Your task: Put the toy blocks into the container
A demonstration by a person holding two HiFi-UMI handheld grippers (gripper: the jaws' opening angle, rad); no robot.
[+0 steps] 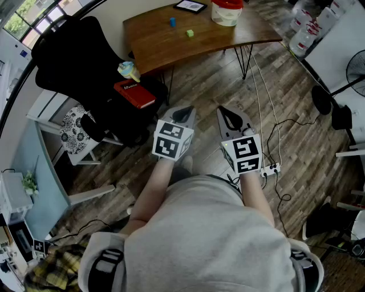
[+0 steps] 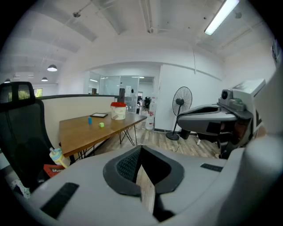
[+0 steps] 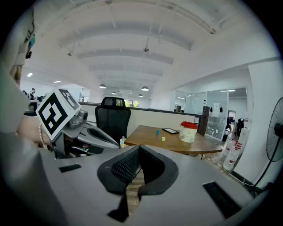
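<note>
A blue block (image 1: 172, 22) and a green block (image 1: 190, 33) lie on the wooden table (image 1: 154, 40) far ahead of me. Further along it stands a pale container with a red lid (image 1: 227, 11). Both grippers hang side by side over the floor, well short of the table. My left gripper (image 1: 183, 109) and right gripper (image 1: 227, 110) are shut, nothing between the jaws. The left gripper view shows the blue block (image 2: 89, 120), green block (image 2: 101, 125) and container (image 2: 118, 110) beyond its shut jaws. The right gripper view shows them too: blue block (image 3: 157, 131), green block (image 3: 163, 139), container (image 3: 189, 131).
A black office chair (image 1: 80, 57) stands left of the table, with a red book (image 1: 134, 93) and a small bottle (image 1: 129, 71) beside it. A tablet (image 1: 190, 6) lies on the table. Cables and a power strip (image 1: 269, 169) run over the floor at right, near a fan (image 1: 351, 80).
</note>
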